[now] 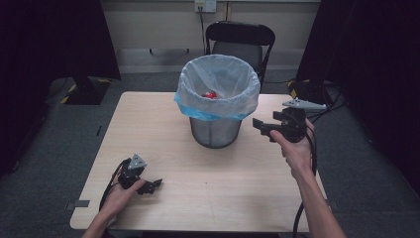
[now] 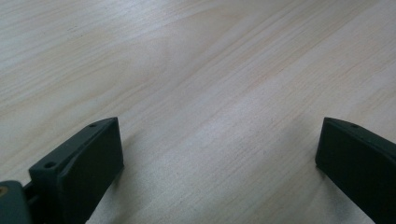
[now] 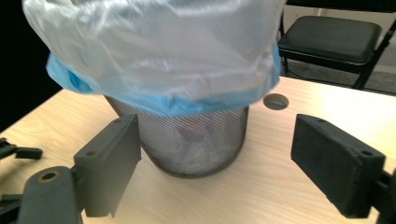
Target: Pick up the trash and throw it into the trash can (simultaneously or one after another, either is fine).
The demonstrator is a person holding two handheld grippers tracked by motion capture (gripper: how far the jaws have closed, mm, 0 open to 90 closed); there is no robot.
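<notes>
Left gripper (image 1: 151,187): low over the near-left of the surface (image 1: 148,129), jaws spread wide, nothing between them. Left gripper view confirms bare wood (image 2: 210,84) under and ahead of the jaws. Well apart from the bin.

Centre: wire-mesh waste bin (image 1: 215,131) standing upright on the far middle of the surface, lined with a clear bag (image 1: 218,82) whose blue edge (image 1: 208,113) folds down over the rim. Something small and red (image 1: 210,94) lies inside; cannot identify it.

Right gripper (image 1: 262,128): held up just beside the bin's right wall, jaws released and empty, aimed leftward at it. In the right gripper view the mesh (image 3: 196,140) sits dead ahead between the jaws, the bag overhang (image 3: 154,51) above. This hand is clearly the nearer one.

Judgement: any move on the bin or liner falls to the right gripper, travelling left; the overhanging bag lies in the path to the mesh.

Beyond: a black chair (image 1: 240,44) behind the surface.
</notes>
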